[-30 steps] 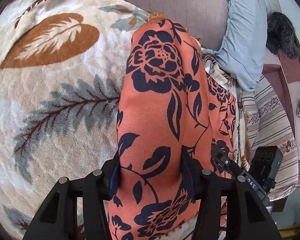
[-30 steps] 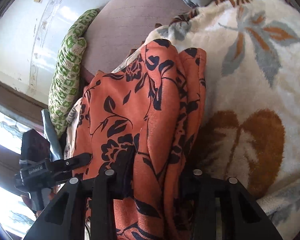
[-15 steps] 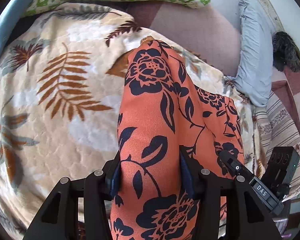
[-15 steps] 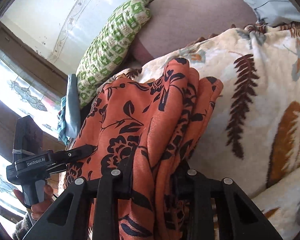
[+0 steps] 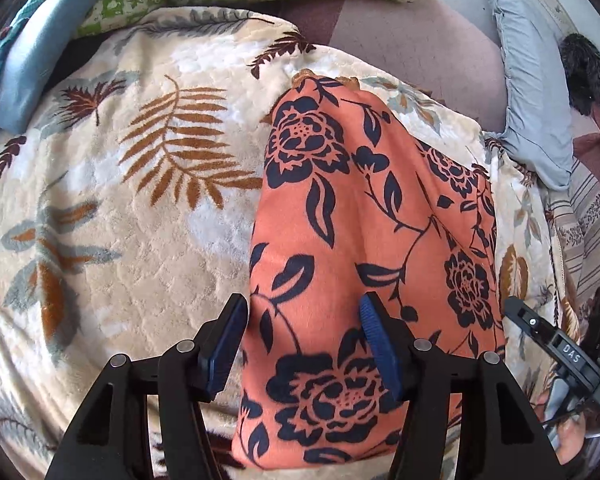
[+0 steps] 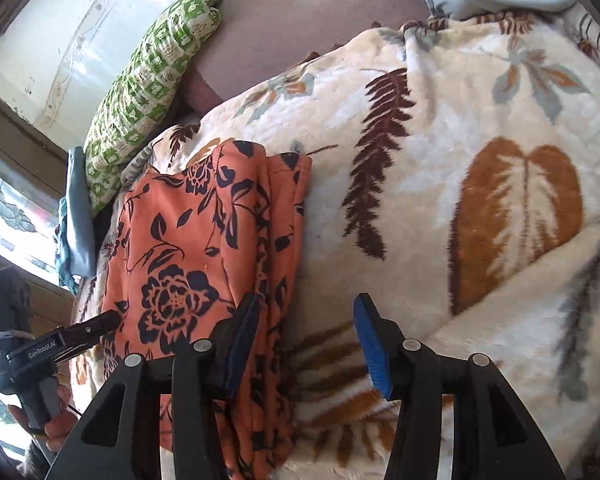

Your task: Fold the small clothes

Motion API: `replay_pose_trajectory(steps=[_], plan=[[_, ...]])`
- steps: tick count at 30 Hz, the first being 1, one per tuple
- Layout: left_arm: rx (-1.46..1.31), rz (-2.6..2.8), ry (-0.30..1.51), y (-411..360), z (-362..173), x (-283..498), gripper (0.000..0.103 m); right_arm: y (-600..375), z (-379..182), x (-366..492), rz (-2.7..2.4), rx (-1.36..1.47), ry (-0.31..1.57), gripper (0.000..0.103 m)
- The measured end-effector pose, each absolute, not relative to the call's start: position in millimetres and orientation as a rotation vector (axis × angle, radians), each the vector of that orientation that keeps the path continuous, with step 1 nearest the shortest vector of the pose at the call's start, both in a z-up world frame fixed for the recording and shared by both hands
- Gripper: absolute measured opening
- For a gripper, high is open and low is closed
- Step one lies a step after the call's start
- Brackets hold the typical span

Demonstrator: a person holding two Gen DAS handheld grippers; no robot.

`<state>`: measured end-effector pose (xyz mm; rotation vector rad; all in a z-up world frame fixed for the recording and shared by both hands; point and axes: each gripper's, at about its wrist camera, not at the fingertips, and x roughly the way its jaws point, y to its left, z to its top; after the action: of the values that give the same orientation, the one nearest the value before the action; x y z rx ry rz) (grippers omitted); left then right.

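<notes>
Garment: orange floral-print cloth garment (image 5: pixel 364 248), folded into a long narrow stack, lies on the cream leaf-patterned plush blanket (image 5: pixel 112 240) on the bed.
Left claw (image 5: pixel 304 344): jaws just opened, apart, pads clear of the fold lying between them; a release, by the look.
Right claw (image 6: pixel 304 344): jaws just opened, apart, straddling the stack's edge without pressing.
Why: both let go so the fold rests flat.

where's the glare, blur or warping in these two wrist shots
Right wrist view: the window at left is blown out white, and the leaf-print blanket smears at lower right. Left wrist view: evenly lit and sharp on the orange floral garment. Both: fisheye bending, black corners.
</notes>
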<state>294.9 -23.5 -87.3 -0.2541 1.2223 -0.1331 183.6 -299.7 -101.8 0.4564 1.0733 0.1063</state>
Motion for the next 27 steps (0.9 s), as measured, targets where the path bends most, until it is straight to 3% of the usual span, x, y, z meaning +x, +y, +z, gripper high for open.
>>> replay_pose_trajectory(steps=[3, 5, 7, 11, 18, 27], plan=[[-0.2, -0.117, 1.202, -25.0, -67.6, 265.7, 0.059, -283.5, -73.8, 160.1, 0.046, 0.326, 1.076, 0.06], [-0.141, -0.099, 1.181, -27.7, -53.9, 238.4, 0.06, -266.2, -62.8, 142.5, 0.006, 0.268, 1.082, 0.09], [-0.077, -0.074, 1.153, -29.2, -45.2, 211.0, 0.061, -253.1, -57.5, 118.2, 0.011, 0.233, 1.085, 0.097], [0.021, -0.006, 1.056, -31.5, -33.3, 156.1, 0.062, -225.7, -63.6, 75.8, 0.014, 0.113, 1.139, 0.098], [0.128, 0.073, 0.967, -36.6, -29.6, 93.6, 0.062, -197.0, -39.8, 24.6, -0.058, -0.078, 0.948, 0.098], [0.164, 0.005, 0.969, -42.5, -32.5, 68.2, 0.062, -177.4, -24.6, 8.8, -0.015, -0.224, 0.888, 0.101]])
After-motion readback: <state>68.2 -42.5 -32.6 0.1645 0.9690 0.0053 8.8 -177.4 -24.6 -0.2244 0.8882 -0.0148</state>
